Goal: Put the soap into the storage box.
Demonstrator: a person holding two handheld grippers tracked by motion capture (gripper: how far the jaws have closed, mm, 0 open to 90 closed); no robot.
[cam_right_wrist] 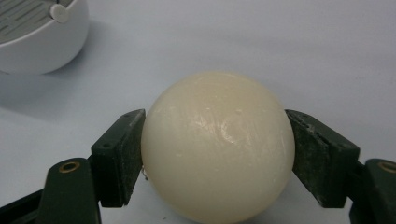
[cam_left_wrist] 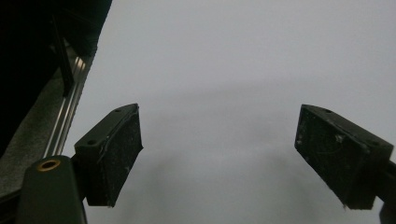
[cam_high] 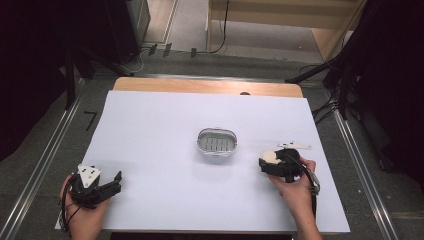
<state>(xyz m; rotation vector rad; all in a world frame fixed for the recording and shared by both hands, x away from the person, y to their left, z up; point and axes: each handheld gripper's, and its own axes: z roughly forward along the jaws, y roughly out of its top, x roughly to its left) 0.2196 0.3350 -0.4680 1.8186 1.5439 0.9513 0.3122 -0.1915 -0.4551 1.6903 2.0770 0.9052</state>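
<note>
Ball (cam_right_wrist: 218, 147), cream, round, no long axis, clamped between right gripper (cam_high: 274, 163) jaws, pads pressed on both flanks, low over white worktop (cam_high: 150, 150) at right side. Basket (cam_high: 216, 141), small, white, slatted floor, sat mid-worktop, up and left of ball, near but apart. Probably drop target, so short carry that way. Left gripper (cam_left_wrist: 218, 156) far off at near-left corner, jaws wide apart, nothing between. Right hand clearly nearer.
</note>
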